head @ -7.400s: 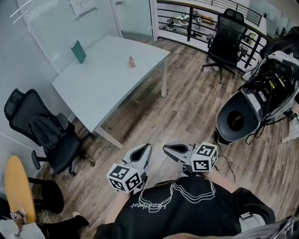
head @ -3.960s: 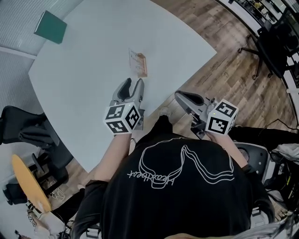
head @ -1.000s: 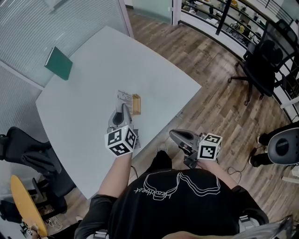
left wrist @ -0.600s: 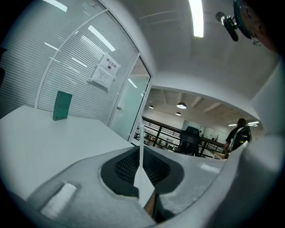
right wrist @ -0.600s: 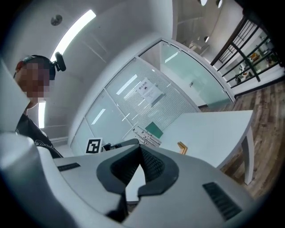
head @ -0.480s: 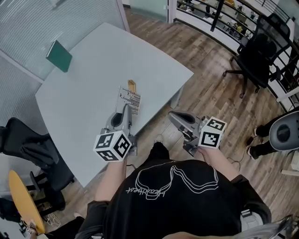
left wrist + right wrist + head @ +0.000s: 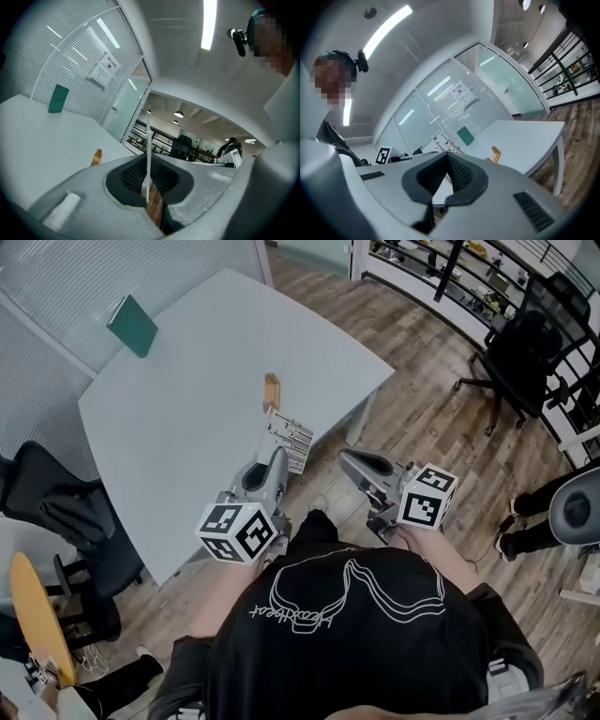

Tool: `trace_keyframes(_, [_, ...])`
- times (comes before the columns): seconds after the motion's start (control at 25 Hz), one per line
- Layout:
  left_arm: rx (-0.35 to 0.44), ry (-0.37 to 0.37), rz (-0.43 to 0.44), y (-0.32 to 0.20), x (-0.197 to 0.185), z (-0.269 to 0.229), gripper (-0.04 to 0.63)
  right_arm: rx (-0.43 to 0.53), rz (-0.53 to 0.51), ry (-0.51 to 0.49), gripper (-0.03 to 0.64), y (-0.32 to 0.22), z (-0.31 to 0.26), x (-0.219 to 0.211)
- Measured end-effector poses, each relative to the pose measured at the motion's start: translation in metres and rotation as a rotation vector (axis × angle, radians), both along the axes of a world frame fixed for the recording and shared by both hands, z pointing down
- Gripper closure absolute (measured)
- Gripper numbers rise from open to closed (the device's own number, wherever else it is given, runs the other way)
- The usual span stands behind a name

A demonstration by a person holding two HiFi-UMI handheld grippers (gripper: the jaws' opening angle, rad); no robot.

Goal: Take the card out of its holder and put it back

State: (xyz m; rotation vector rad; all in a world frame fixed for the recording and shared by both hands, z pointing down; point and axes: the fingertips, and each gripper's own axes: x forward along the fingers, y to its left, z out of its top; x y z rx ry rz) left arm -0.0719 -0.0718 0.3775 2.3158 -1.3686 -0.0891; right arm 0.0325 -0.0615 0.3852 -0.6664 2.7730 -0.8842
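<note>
A white printed card (image 7: pixel 289 439) is pinched at its lower edge by my left gripper (image 7: pixel 277 461), held in the air over the table's near edge. In the left gripper view the card (image 7: pixel 148 159) stands edge-on between the shut jaws. The small wooden holder (image 7: pixel 272 390) stands empty on the grey table (image 7: pixel 169 409), beyond the card; it also shows as a holder (image 7: pixel 96 157) ahead of the left jaws. My right gripper (image 7: pixel 349 461) hovers off the table's edge above the wooden floor, jaws together with nothing in them. From the right gripper view I see the holder (image 7: pixel 495 153) and card (image 7: pixel 446 144).
A green book (image 7: pixel 131 324) lies at the table's far corner by the glass wall. A black office chair (image 7: pixel 56 507) stands left of the table, another black chair (image 7: pixel 525 348) at the right by a railing. The person's torso fills the bottom of the head view.
My left gripper has drawn back toward the person with the card, which has moved away from the wooden holder. The right gripper has stayed about where it was.
</note>
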Motion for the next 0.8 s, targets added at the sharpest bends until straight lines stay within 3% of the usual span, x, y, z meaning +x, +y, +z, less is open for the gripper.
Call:
trace_keyframes(0.52, [0.014,-0.005,-0.035,0.015,0.001,-0.01,0.571,0.015,-0.03,0.007,0.607,0.012,-0.006,0.0])
trace_keyframes(0.8, [0.0,-0.03,-0.078,-0.017,-0.014,-0.013,0.571,-0.002,-0.005,0.016,0.608,-0.012,-0.001,-0.002])
